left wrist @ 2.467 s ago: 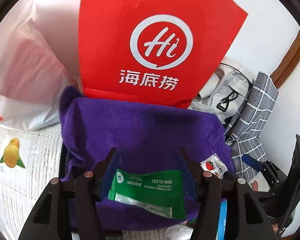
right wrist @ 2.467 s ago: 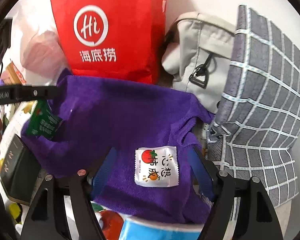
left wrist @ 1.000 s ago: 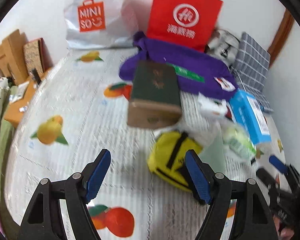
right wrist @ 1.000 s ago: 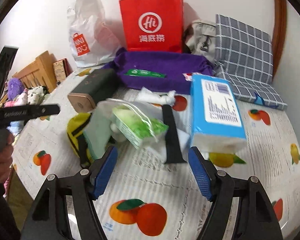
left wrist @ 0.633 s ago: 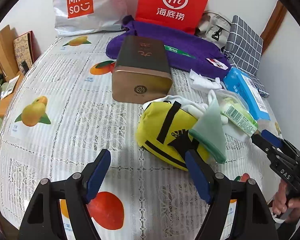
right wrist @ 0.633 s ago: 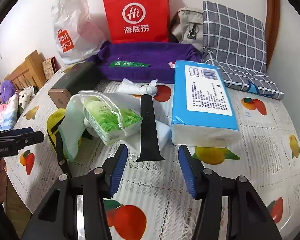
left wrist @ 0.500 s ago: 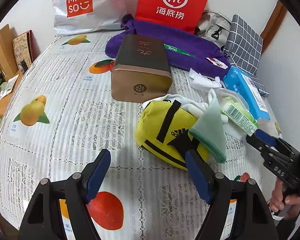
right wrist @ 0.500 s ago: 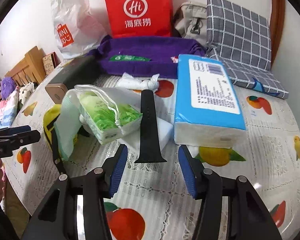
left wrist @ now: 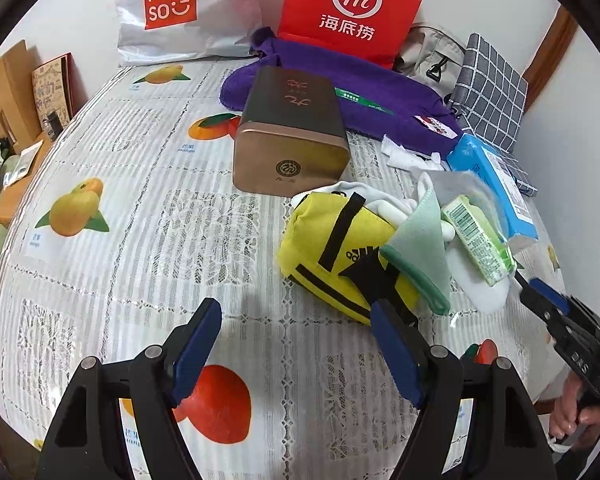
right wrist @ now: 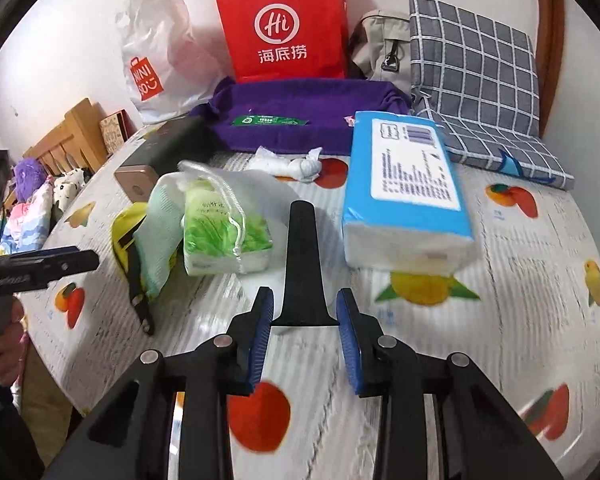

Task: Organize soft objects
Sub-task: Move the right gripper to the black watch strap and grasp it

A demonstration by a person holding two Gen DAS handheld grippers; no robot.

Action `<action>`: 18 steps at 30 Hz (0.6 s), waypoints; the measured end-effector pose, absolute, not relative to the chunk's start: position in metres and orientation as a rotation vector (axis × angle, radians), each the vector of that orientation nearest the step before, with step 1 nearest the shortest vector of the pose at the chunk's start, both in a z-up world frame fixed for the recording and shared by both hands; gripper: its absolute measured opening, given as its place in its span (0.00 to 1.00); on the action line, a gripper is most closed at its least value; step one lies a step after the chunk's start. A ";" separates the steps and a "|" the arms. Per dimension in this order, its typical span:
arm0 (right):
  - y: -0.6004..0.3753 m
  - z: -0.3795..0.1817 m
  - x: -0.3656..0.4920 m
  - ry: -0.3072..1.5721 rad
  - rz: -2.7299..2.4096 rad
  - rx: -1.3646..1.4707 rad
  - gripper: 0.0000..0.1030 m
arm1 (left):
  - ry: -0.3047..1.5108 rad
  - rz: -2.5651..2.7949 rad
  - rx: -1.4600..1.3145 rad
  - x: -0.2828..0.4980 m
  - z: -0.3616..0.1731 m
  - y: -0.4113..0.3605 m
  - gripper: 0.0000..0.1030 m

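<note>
A purple towel (left wrist: 380, 92) lies at the back of the table with a green packet (left wrist: 362, 100) and a small tomato sachet (left wrist: 436, 126) on it. A yellow pouch (left wrist: 336, 256) with a mint cloth (left wrist: 422, 244) lies mid-table. A green tissue pack (right wrist: 220, 232), a black strap (right wrist: 304, 268) and a blue tissue pack (right wrist: 408, 184) lie to its right. My left gripper (left wrist: 296, 344) is open and empty, just short of the yellow pouch. My right gripper (right wrist: 305, 336) is open at the near end of the black strap, empty.
A bronze tin box (left wrist: 296, 132) lies in front of the towel. A red paper bag (left wrist: 352, 4), a white Miniso bag (left wrist: 172, 4), a grey bag (right wrist: 384, 44) and a checked cushion (right wrist: 476, 80) stand along the wall. A crumpled white wrapper (right wrist: 292, 164) lies by the towel.
Both grippers have pulled back from the purple towel, leaving the green packet and the sachet on it. The right gripper's jaws have narrowed and moved down toward the black strap.
</note>
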State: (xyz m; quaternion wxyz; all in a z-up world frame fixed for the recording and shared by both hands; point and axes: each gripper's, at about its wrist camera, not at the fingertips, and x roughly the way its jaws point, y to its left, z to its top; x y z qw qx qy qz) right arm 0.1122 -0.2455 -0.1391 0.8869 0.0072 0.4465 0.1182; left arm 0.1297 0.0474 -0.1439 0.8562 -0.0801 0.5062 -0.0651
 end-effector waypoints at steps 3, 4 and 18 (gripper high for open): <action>-0.253 -0.137 0.096 0.922 0.240 0.019 0.31 | 1.068 -0.128 -0.176 0.126 -0.145 0.047 0.73; -0.257 -0.136 0.091 0.917 0.233 0.018 0.32 | 1.070 -0.125 -0.177 0.125 -0.145 0.047 0.73; -0.303 -0.172 0.049 0.978 0.197 0.023 0.43 | 1.099 -0.098 -0.171 0.120 -0.154 0.036 0.73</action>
